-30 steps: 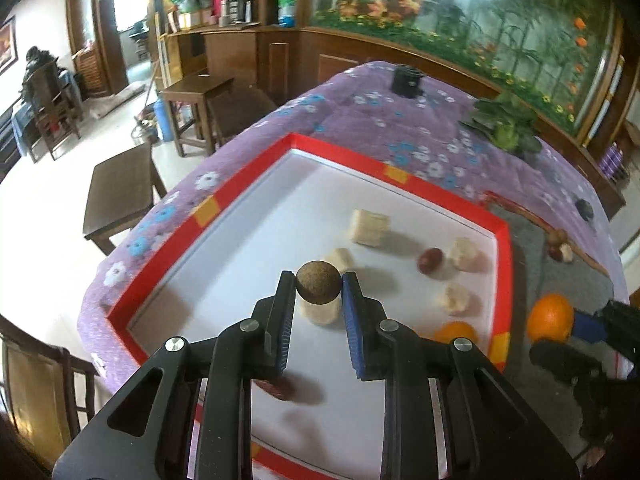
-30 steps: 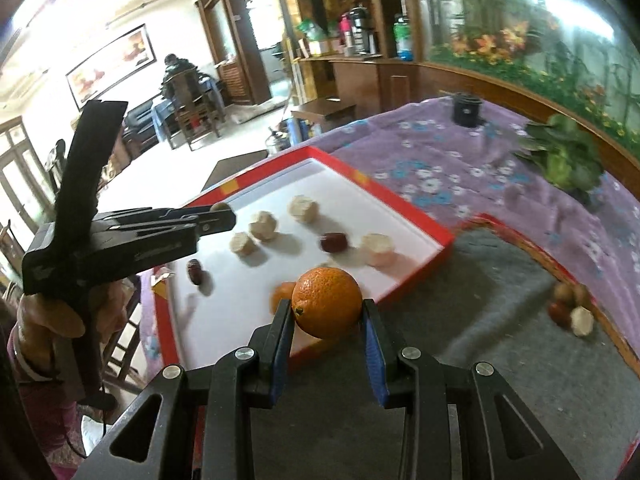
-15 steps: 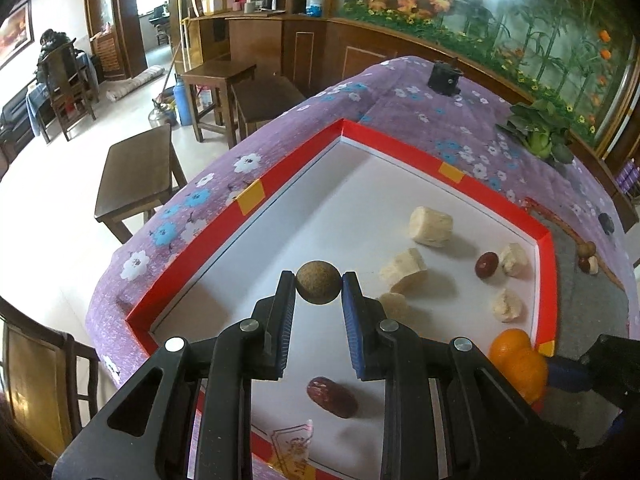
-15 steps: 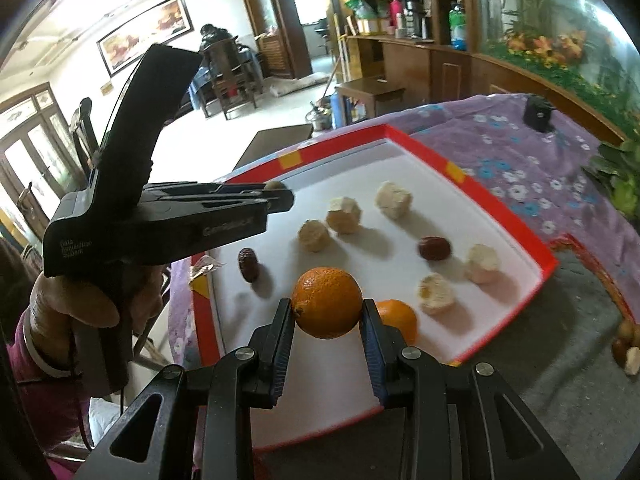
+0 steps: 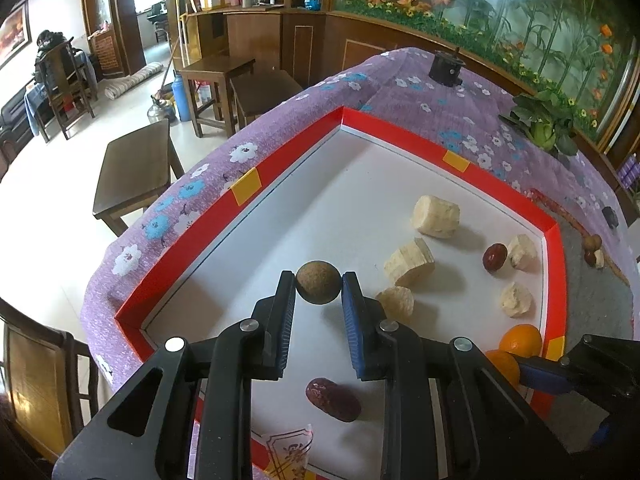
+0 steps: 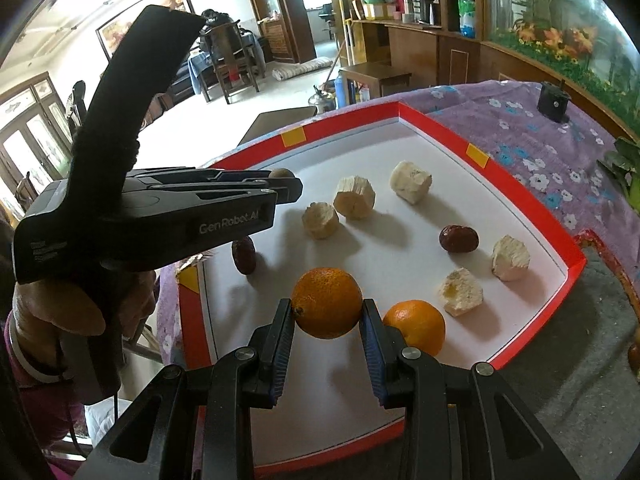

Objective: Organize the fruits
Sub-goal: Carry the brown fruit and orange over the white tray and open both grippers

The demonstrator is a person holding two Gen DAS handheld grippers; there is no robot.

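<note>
Left claw [image 5: 318, 288] clamped on a brown ball [image 5: 318, 282], right claw [image 6: 326, 312] on an orange [image 6: 326, 302], both above the tray [image 6: 576, 258]; second orange [image 6: 416, 326] at 3 o'clock already in; placing remains, loose fruit [image 5: 594, 250] outside

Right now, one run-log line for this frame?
left hand-held gripper: shut on brown ball | right hand-held gripper: shut on orange | both over red tray | second orange in tray

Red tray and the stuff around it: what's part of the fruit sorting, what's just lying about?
Part of the job:
- red tray
- orange in the right claw
- brown round fruit in the left claw
- second orange, two red dates, pale chunks

Lying about:
- black holder
- green plant
- wooden stool
</note>
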